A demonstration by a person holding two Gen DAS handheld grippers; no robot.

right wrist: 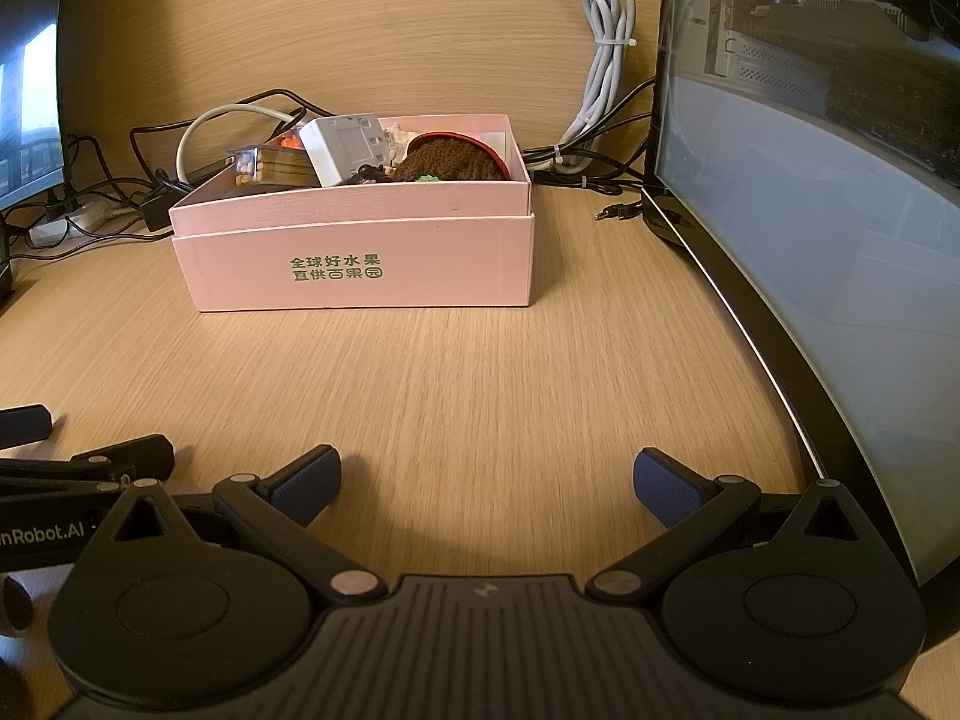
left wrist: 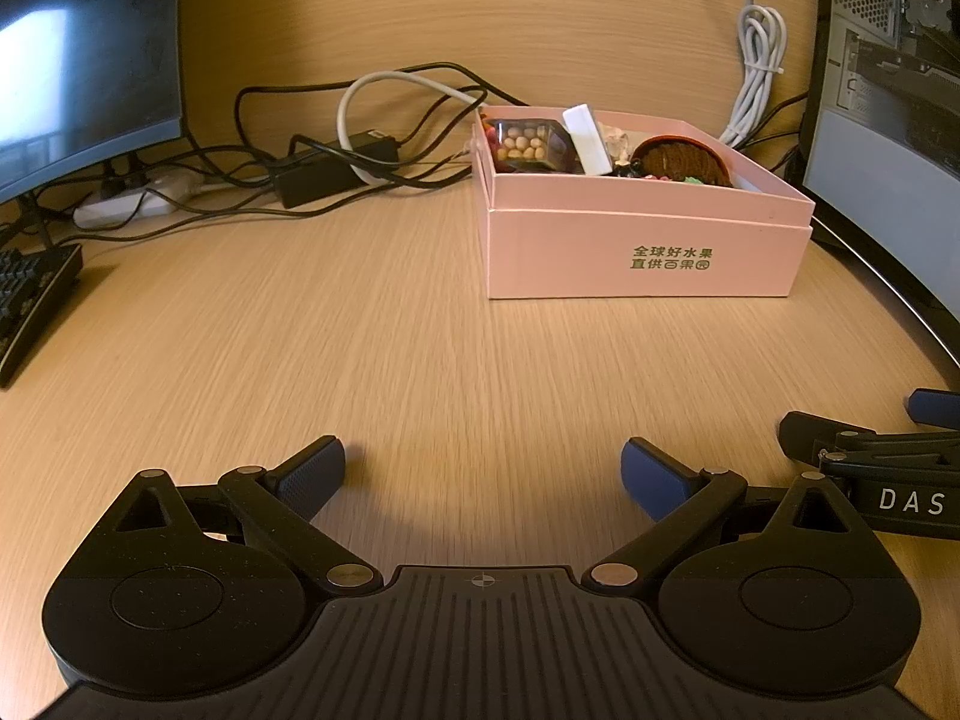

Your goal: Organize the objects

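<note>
Here, in the left wrist view, the left gripper [left wrist: 483, 474] hovers spread and empty over the bare desk [left wrist: 360, 348]; the pink box [left wrist: 645, 240], already filled, sits far right. In the right wrist view, the right gripper [right wrist: 486, 480] is likewise spread and empty, the box far left. Sorting looks finished; next is probably only a withdrawal.

You're working at a light wood-grain desk [left wrist: 360, 330] backed by a matching wood-grain panel wall [right wrist: 360, 30]. A dark curved monitor [left wrist: 84, 60] stands at your left, reflecting pale light (a window, perhaps). At your right sits a glass-sided computer case [right wrist: 810, 180]. Black and white cables [left wrist: 336, 138] tangle along the back edge.
</note>
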